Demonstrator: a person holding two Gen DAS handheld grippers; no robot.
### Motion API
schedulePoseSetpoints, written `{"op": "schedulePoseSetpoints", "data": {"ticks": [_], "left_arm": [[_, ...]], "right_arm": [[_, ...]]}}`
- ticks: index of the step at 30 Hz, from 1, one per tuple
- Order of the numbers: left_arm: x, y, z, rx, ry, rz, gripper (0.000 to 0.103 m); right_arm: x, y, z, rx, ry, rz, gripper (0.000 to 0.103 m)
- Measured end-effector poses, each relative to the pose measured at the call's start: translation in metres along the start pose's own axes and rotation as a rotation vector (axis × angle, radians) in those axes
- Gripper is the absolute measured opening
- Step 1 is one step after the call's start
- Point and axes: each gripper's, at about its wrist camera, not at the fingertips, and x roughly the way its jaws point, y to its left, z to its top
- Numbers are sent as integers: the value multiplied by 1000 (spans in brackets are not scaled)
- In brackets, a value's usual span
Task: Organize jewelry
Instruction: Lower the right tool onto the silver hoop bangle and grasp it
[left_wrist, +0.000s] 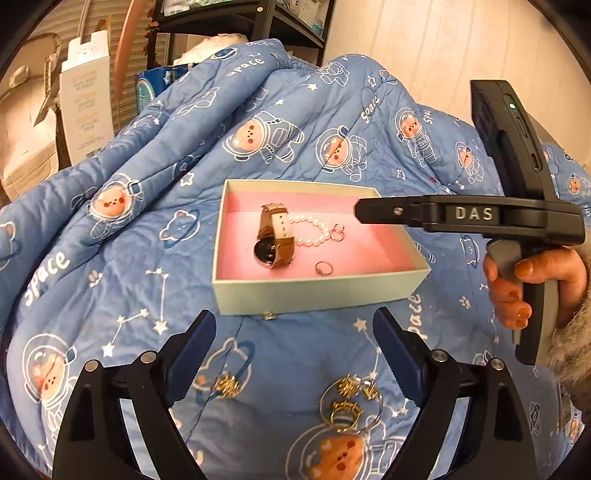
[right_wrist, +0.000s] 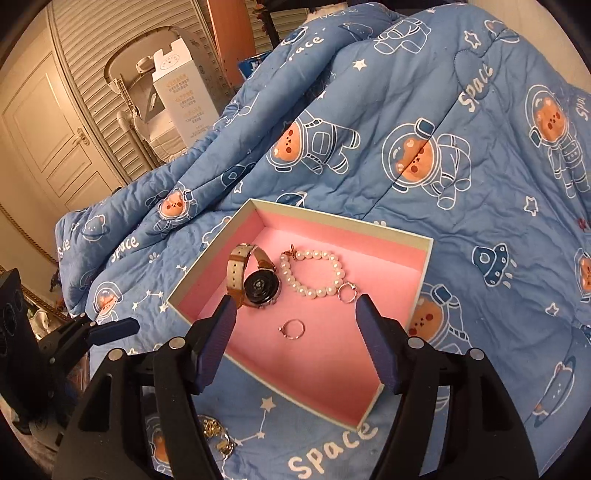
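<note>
An open box (left_wrist: 317, 291) with pink lining sits on the blue quilt. Inside lie a brown-strap watch (right_wrist: 258, 284), a pearl bracelet (right_wrist: 314, 273) and two thin rings (right_wrist: 347, 293) (right_wrist: 291, 328). My right gripper (right_wrist: 297, 306) hovers open over the box's near side, with nothing between its fingers. It enters the left wrist view side-on as the right gripper (left_wrist: 364, 212), held by a hand (left_wrist: 517, 280). My left gripper (left_wrist: 295, 317) is open in front of the box. Gold earrings (left_wrist: 227, 384) and a hoop with gold pieces (left_wrist: 349, 406) lie on the quilt beneath it.
The space-print quilt (left_wrist: 147, 206) rises in folds behind the box. A tall white carton (left_wrist: 86, 96) stands at the back left, with a dark shelf (left_wrist: 236, 22) beside it. A cream door (right_wrist: 48, 140) is at the far left.
</note>
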Motion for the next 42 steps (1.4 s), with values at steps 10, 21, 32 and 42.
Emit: {"op": "schedulePoseSetpoints", "data": {"ticks": [10, 21, 32, 42], "left_arm": [[-25, 34, -46, -133, 11, 55, 88], [-30, 33, -76, -163, 30, 63, 88], [-13, 29, -74, -125, 40, 89, 64], [18, 33, -53, -106, 94, 117, 52]], "right_arm": [[-30, 19, -61, -29, -15, -33, 67], [-23, 63, -120, -168, 50, 17, 67], [4, 81, -139, -241, 123, 7, 67], [19, 82, -137, -258, 139, -4, 65]]}}
